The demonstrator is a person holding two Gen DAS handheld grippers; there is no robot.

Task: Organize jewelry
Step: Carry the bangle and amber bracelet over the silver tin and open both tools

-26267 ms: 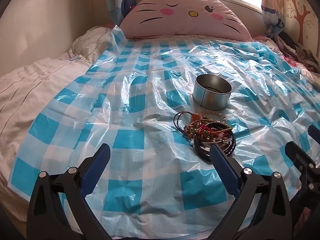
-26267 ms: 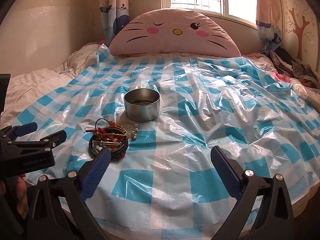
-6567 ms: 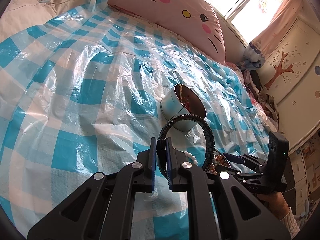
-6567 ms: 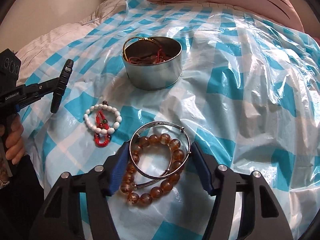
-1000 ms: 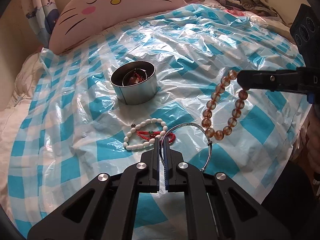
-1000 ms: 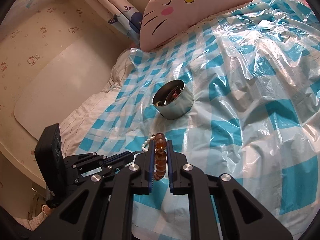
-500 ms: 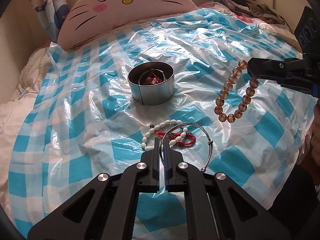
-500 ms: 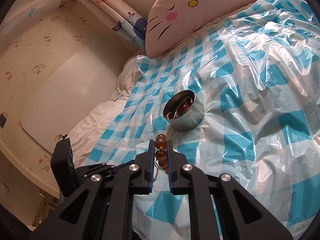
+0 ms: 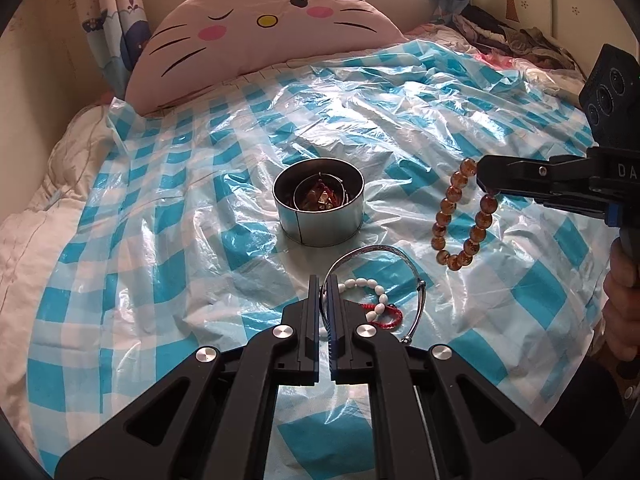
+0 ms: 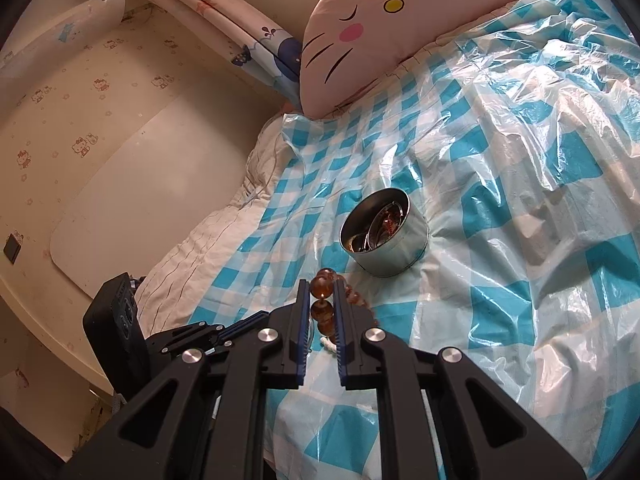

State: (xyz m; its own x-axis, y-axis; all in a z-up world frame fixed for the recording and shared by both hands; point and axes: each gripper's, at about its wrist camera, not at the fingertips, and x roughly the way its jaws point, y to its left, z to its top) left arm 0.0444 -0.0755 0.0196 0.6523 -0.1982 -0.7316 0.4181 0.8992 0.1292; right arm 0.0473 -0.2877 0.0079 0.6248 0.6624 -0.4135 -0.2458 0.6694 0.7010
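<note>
A round metal tin [image 9: 319, 211] holding several bracelets stands mid-bed; it also shows in the right wrist view [image 10: 386, 233]. My left gripper [image 9: 324, 280] is shut on a thin silver bangle [image 9: 376, 252], held above the sheet in front of the tin. My right gripper [image 10: 322, 286], seen from the left wrist [image 9: 486, 186], is shut on an amber bead bracelet [image 9: 460, 222] that hangs in the air right of the tin; its beads show between the pads [image 10: 321, 312]. A white bead bracelet with red cord [image 9: 378, 304] lies on the sheet below the bangle.
A crinkled blue-and-white checked plastic sheet [image 9: 180, 240] covers the bed. A large pink cat-face pillow [image 9: 260, 28] lies at the head. Clothes [image 9: 508, 40] are piled at the far right. A cream wall panel [image 10: 140, 184] runs along the bed's left side.
Both grippers have moved closer to the tin, still holding their bracelets. The amber bracelet hangs nearer the tin's right side, and the silver bangle sits higher, closer to the tin.
</note>
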